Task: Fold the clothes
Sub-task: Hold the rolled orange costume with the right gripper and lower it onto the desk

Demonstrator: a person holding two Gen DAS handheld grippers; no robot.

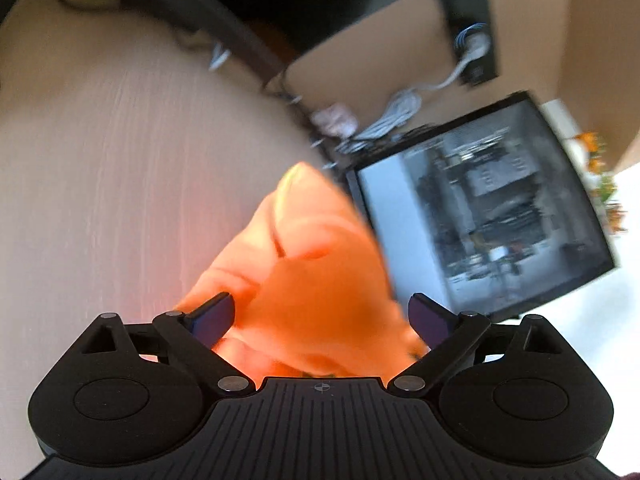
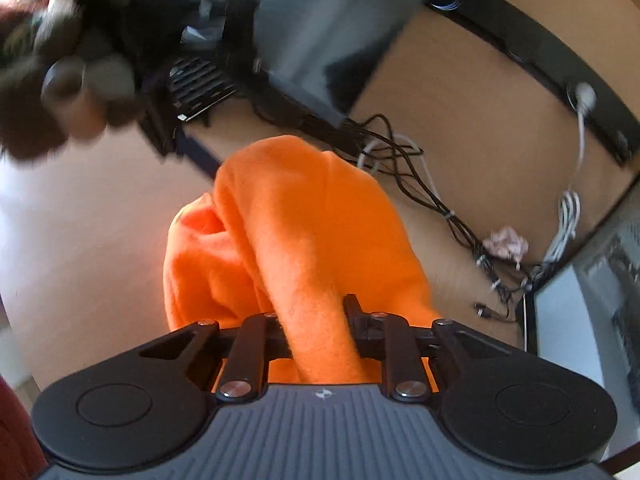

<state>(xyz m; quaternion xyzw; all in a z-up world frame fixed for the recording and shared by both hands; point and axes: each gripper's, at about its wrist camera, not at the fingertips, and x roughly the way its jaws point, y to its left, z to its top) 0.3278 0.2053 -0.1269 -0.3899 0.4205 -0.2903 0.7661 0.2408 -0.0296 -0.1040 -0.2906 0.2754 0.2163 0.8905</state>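
An orange fleece garment [image 2: 288,216] hangs bunched over the pale table [image 2: 80,220]. My right gripper [image 2: 316,312] is shut on a thick fold of it, and the cloth covers the fingertips. In the left wrist view the same orange garment [image 1: 316,276] lies crumpled between and beyond the fingers. My left gripper [image 1: 320,316] is open, its blue pads [image 1: 212,316] wide apart on either side of the cloth without pinching it. The view is blurred by motion.
A computer case with a glass side panel [image 1: 488,216] stands to the right on the floor. Bundled cables [image 2: 424,176] and a crumpled tissue [image 2: 506,242] lie by the brown wall [image 2: 460,92]. A blurred dark device in a hand [image 2: 88,76] shows at the upper left.
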